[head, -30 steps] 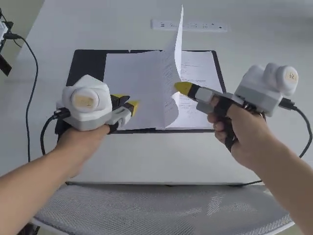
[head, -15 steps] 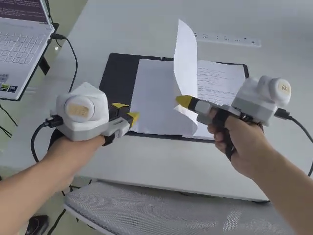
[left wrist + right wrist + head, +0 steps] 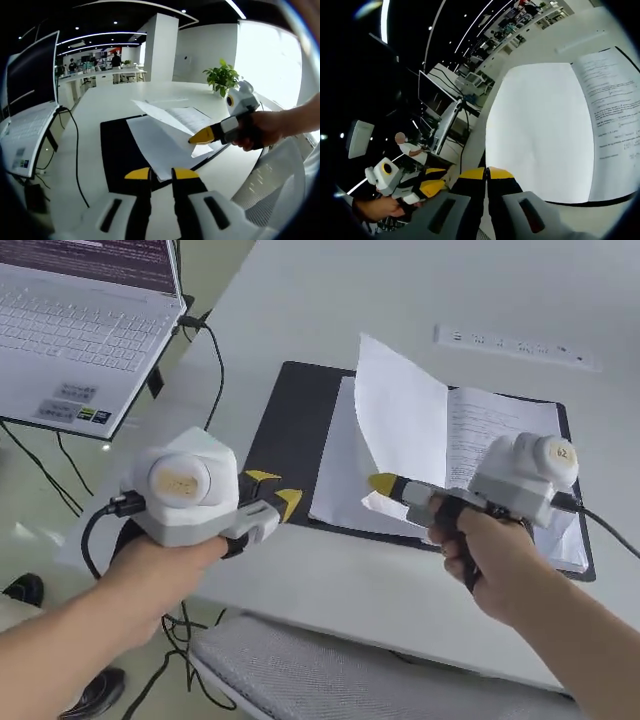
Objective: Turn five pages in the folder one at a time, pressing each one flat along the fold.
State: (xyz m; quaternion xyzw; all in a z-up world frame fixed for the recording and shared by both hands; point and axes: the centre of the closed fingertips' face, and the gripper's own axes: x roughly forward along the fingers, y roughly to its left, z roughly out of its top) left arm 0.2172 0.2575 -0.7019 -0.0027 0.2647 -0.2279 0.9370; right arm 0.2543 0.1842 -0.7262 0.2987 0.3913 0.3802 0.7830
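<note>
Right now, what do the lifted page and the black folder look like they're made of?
The lifted page: thin matte white paper; it bows where the right gripper pinches its edge. The folder: black, dull finish, lying flat; probably plastic or coated card, I can't tell which.

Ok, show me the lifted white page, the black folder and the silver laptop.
Lifted white paper page [image 3: 400, 418], head view, middle of the raised sheet.
Black flat folder [image 3: 288, 430], head view, bare left cover.
Silver open laptop [image 3: 72, 332], head view, its keyboard.
</note>
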